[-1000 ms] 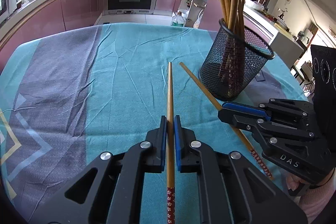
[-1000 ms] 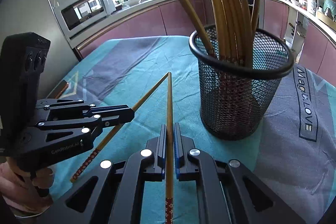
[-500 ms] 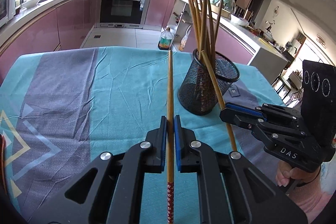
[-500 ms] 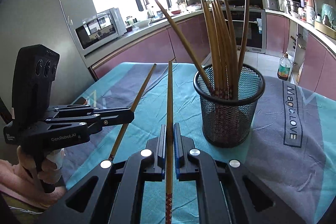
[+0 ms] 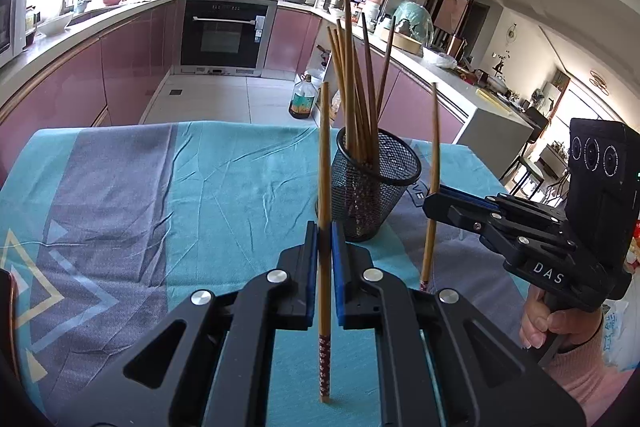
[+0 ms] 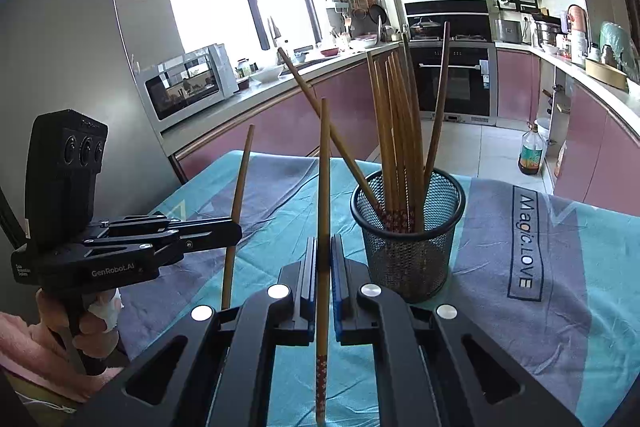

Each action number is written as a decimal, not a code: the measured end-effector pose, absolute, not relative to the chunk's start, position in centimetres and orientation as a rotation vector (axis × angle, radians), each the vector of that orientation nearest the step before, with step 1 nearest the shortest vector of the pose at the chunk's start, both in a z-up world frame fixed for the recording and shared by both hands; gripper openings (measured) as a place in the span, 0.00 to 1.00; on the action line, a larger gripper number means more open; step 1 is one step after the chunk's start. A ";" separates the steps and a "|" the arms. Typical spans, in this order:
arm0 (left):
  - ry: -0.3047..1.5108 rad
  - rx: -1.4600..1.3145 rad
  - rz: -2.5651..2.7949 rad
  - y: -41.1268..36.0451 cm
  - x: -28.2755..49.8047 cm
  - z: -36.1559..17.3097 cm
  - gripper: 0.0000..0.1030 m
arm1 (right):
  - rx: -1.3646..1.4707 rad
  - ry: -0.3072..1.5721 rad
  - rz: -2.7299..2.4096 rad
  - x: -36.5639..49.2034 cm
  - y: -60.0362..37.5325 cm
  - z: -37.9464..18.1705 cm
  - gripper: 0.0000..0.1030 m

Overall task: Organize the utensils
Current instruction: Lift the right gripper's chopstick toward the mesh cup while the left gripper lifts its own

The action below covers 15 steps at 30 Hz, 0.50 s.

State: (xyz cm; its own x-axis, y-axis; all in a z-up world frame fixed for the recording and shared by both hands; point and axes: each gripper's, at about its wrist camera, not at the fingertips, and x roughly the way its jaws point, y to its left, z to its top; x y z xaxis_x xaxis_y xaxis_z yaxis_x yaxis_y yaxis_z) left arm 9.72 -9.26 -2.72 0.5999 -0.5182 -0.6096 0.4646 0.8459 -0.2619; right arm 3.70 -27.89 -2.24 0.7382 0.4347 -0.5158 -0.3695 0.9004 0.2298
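Observation:
My left gripper is shut on a wooden chopstick and holds it upright above the table. My right gripper is shut on a second chopstick, also upright. Each shows in the other's view: the right gripper with its chopstick, the left gripper with its chopstick. A black mesh holder with several chopsticks standing in it sits on the table between and ahead of both grippers; it also shows in the right wrist view.
The table wears a teal and grey cloth with "Magic LOVE" printed on it. Kitchen counters, an oven and a microwave stand behind. An oil bottle stands on the floor.
Both grippers have lifted their chopsticks off the cloth and tilted them from lying flat to upright. Both have drawn back, so the holder looks smaller and farther.

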 end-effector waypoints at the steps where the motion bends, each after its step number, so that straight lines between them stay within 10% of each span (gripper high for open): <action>1: 0.727 -0.079 -0.572 -9.3 9.6 -2.6 0.07 | 0.115 0.590 0.442 3.6 -28.0 -2.1 0.05; 15: 0.679 -0.079 -0.584 -9.5 9.3 -0.8 0.07 | 0.090 0.535 0.439 3.3 -27.6 -0.1 0.05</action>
State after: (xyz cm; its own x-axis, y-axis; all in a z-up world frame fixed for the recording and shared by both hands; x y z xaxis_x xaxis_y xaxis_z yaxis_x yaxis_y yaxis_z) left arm 9.31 -9.47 -0.85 0.6257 -0.5331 -0.5696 0.4833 0.8380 -0.2534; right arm 3.31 -27.60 -0.14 0.7701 0.4274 -0.4737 -0.3810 0.9036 0.1959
